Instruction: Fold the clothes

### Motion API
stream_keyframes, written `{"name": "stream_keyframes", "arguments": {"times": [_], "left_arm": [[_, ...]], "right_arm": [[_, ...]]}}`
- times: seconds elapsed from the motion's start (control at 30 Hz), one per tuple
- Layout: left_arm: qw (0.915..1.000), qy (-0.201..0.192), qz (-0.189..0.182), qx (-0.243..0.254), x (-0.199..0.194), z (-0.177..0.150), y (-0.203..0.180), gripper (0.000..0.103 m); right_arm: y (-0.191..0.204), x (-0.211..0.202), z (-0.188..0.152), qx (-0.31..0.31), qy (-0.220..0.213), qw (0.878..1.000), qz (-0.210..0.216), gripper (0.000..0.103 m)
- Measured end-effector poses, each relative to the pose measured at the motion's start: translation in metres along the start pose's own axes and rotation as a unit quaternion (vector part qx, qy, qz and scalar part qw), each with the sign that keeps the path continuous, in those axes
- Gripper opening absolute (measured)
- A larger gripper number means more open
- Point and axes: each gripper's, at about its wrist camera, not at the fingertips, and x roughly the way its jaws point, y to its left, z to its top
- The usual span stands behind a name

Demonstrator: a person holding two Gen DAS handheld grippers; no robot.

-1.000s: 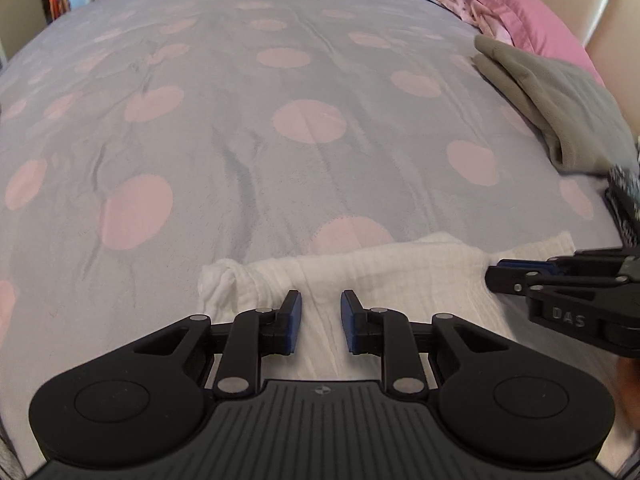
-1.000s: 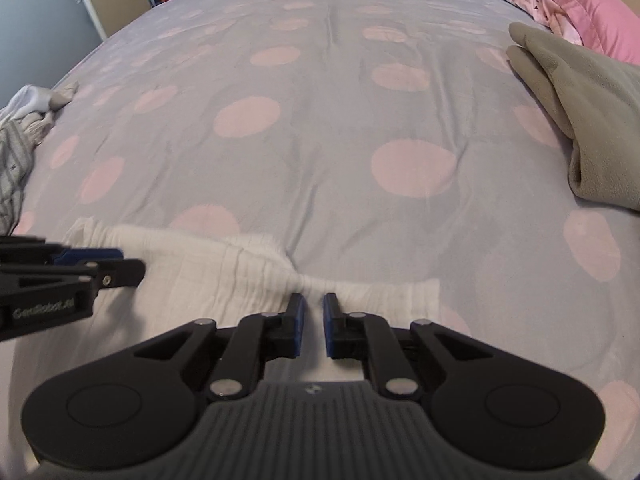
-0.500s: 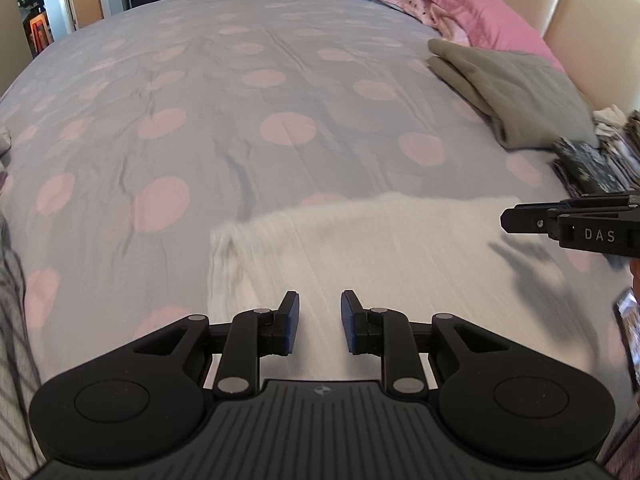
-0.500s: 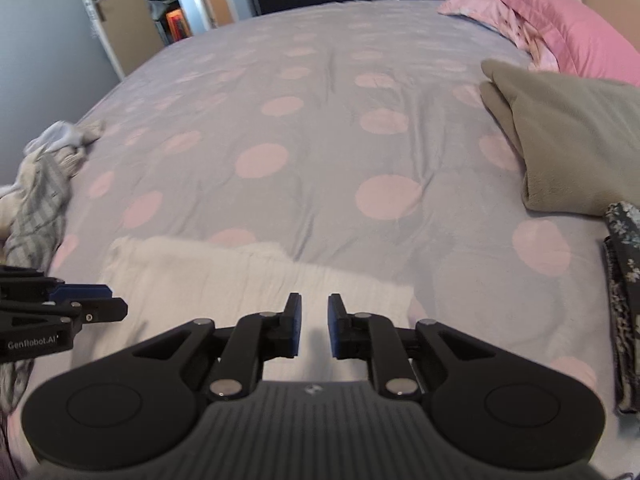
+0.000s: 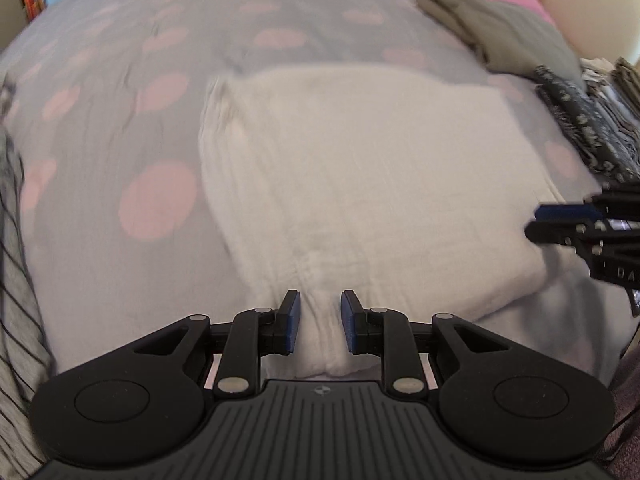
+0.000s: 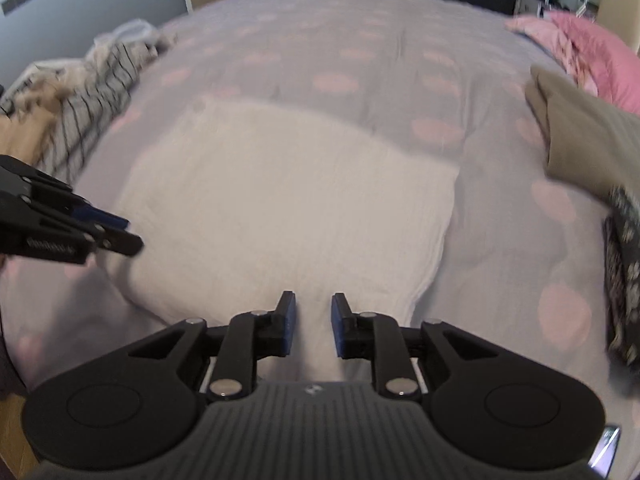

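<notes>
White garment [image 5: 372,184]: folded into a broad rectangle, flat on the bed's near half, its near edge under both grippers.
Left gripper [image 5: 320,322]: jaws a narrow gap apart above the garment's near-left edge; a ridge of white cloth lies between the blue pads, but whether they press on it cannot be told.
Right gripper [image 6: 312,324]: jaws opening, pads clear of the cloth, over the garment's near-right part.
Bed [image 6: 360,52]: grey cover with pink dots.
Olive folded cloth [image 6: 592,136]: far right, well apart from the garment.
Dark patterned fabric [image 6: 624,264]: right edge, nearer than the olive cloth.
Pink bedding [image 6: 592,52]: far right corner.
Striped clothes pile [image 6: 88,88]: far left edge of the bed.
</notes>
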Motion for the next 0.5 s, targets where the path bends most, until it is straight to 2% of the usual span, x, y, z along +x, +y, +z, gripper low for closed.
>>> {"name": "stream_keyframes", "arguments": {"times": [0.2,0.37,0.43,0.5], "left_arm": [[0.9999,-0.004,0.010,-0.001,0.009,-0.005,-0.005,0.021],[0.9998,-0.016,0.009,-0.003,-0.003,-0.002,-0.002,0.021],[0.9992,-0.038,0.004,-0.006,-0.016,0.002,0.000,0.028],[0.9974,-0.071,0.004,-0.009,-0.030,0.005,0.007,0.052]], "right_arm": [[-0.002,0.013,-0.012,-0.003,0.007,1.000,0.002,0.022],[-0.007,-0.005,-0.006,0.002,-0.015,1.000,0.012,0.024],[-0.014,-0.019,0.000,0.017,-0.034,0.999,0.024,0.034],[-0.023,-0.032,0.006,0.038,-0.054,0.997,0.031,0.048]]}}
